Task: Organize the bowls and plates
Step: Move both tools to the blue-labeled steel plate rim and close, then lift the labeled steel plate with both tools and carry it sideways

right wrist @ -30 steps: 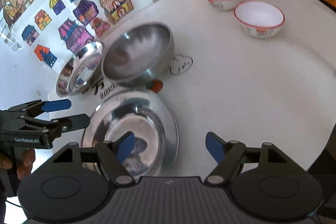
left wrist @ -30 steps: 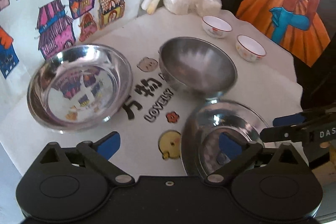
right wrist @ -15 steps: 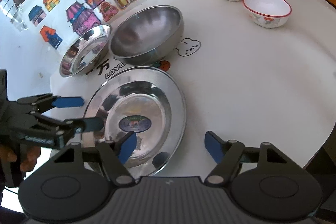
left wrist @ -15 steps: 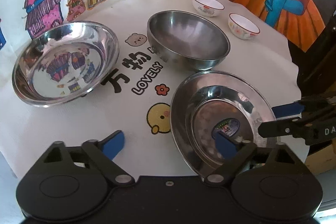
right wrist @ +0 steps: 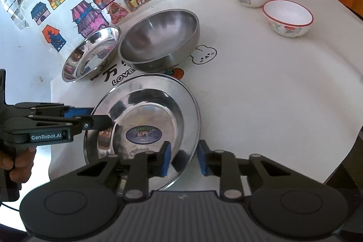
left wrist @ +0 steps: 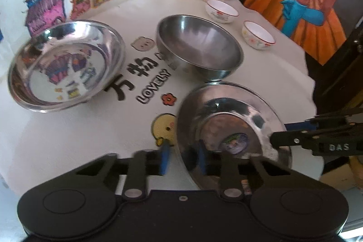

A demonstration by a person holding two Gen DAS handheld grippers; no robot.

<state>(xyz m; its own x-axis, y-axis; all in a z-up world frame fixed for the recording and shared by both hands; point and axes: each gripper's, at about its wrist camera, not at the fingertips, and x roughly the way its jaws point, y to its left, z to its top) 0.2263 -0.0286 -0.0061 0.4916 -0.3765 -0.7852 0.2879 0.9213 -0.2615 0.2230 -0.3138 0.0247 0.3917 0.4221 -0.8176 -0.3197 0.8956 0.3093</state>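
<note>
The steel plate tilts, its face toward the left. Both grippers straddle opposite rims — left gripper and right gripper each grasping it, level above the counter.

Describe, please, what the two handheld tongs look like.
Both are black, with two round discs on the body, silver pivot pins and blue fingertip pads. The left tongs carry white GenRobot.AI lettering; the right tongs show DAS and a grey ribbed panel. A bare hand grips the left handle; no sleeve shows.

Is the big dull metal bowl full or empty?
Empty. The dull metal bowl shows only bare steel inside, in both views.
</note>
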